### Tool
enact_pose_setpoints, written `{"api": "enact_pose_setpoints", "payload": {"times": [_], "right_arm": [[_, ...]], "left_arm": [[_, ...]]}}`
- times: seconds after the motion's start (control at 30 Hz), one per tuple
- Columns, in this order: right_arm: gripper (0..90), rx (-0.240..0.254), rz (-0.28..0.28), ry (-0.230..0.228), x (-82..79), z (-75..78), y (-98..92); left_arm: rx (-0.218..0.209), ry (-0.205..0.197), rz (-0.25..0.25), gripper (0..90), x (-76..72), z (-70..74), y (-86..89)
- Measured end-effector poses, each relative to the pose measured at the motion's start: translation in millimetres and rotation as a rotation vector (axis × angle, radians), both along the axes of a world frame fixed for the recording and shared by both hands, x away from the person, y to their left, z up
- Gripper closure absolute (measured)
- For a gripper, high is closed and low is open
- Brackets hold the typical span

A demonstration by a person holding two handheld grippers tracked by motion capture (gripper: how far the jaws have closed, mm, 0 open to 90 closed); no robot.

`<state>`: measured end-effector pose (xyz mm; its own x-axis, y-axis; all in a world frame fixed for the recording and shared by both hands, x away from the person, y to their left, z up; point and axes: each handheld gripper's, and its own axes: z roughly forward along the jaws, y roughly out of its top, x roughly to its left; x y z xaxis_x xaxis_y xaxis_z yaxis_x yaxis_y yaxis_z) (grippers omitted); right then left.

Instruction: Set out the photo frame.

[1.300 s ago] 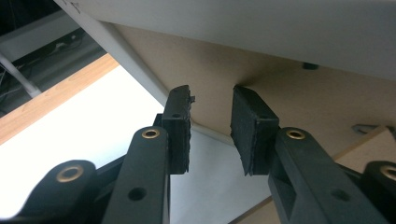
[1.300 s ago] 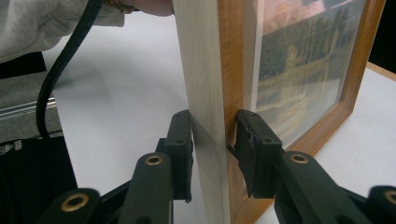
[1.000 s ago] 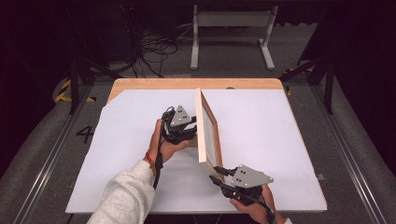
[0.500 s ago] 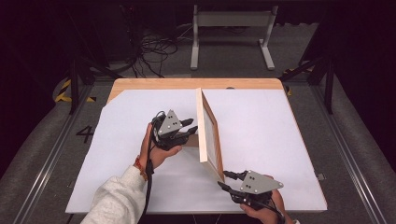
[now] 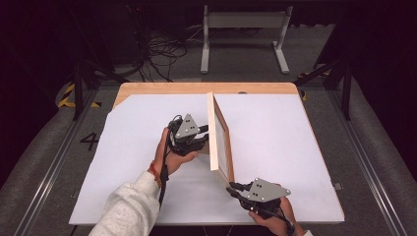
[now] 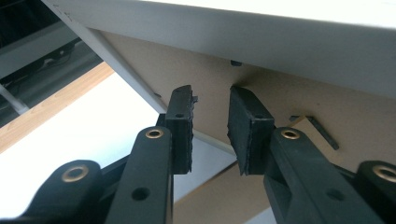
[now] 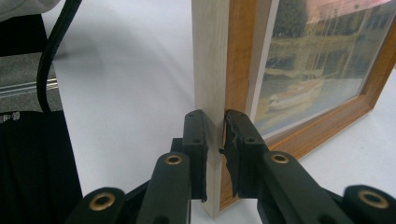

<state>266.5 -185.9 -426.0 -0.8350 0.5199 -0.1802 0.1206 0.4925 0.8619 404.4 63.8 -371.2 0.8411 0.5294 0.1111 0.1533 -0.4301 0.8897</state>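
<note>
Upright wooden picture frame point(image 5: 220, 140) on white surface point(image 5: 123, 147): right tongs point(image 7: 215, 128) clamped on near edge, just closing; left tongs point(image 6: 211, 109) apart behind backboard. Stand unopened.

The picture frame point(image 7: 236, 70) is pale wood outside, reddish-brown around a muted green-and-yellow landscape print, standing on a white sheet point(image 5: 123, 162).

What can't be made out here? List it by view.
- High view: picture frame stands nearly edge-on; its image is unreadable.
- Right gripper view: image blurred, cut by the top edge; right hand-held gripper, jaws just closing, clamps the frame's end.
- Left gripper view: whether the left hand-held gripper, jaws just closing with nothing between, touches the frame's back.
</note>
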Motion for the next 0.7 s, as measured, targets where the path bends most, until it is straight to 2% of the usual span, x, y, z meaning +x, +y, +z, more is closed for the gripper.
{"api": "enact_pose_setpoints", "payload": {"times": [0.33,0.47,0.7], "right_arm": [[79.6,-0.015,0.025,0.002,1.5,0.7,18.1],[79.4,-0.014,0.026,0.001,2.0,-1.0,24.4],[79.4,-0.016,0.029,0.001,2.8,-1.4,31.2]], "left_arm": [[0.021,0.005,-0.018,70.9,4.2,2.8,-0.4],[0.01,0.023,-0.013,70.1,6.7,1.9,-0.2],[0.003,0.027,-0.01,71.6,7.5,1.3,-2.8]]}}
